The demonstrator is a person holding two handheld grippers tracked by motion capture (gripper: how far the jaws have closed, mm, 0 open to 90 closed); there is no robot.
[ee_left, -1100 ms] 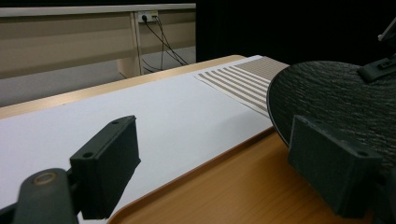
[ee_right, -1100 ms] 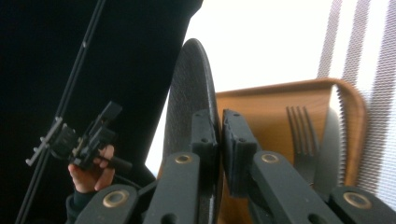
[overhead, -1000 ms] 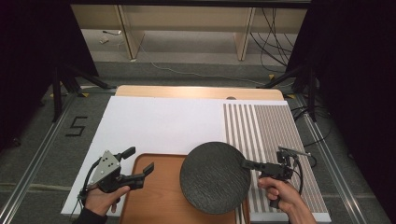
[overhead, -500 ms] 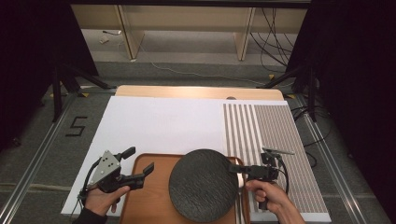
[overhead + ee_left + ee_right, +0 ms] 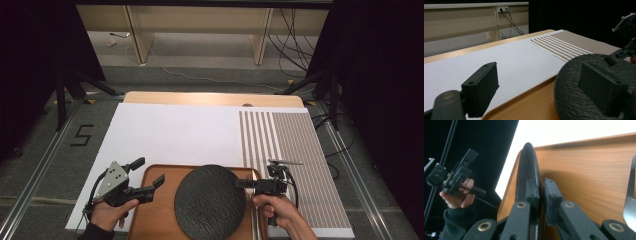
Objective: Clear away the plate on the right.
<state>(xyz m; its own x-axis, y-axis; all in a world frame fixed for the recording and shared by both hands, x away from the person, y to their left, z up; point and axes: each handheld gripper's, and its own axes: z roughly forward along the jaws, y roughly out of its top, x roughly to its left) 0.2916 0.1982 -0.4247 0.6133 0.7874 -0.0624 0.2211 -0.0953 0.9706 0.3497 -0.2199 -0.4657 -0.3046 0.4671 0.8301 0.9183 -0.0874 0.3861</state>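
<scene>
While pinched at its right edge, dark round plate [image 5: 210, 201] held over the wooden tray [image 5: 152, 220] at the counter's [image 5: 175, 132] near edge; right hand-held gripper [image 5: 241, 183] clenched on the rim; fork [image 5: 630, 195] just beside on the tray; left hand-held gripper [image 5: 150, 177] released, jaws wide, near the tray's left corner.

The plate [image 5: 210, 201] is a round, dark charcoal disc with a rough, finely ridged surface and a thin raised rim. It sits over the wooden tray [image 5: 155, 220] at the near edge of the counter, roughly midway along that edge, covering the tray's right half. Its right rim is pinched between the pads of the right gripper [image 5: 242, 183]. It seems to hang slightly above the tray rather than rest on it, though that is hard to judge.
</scene>
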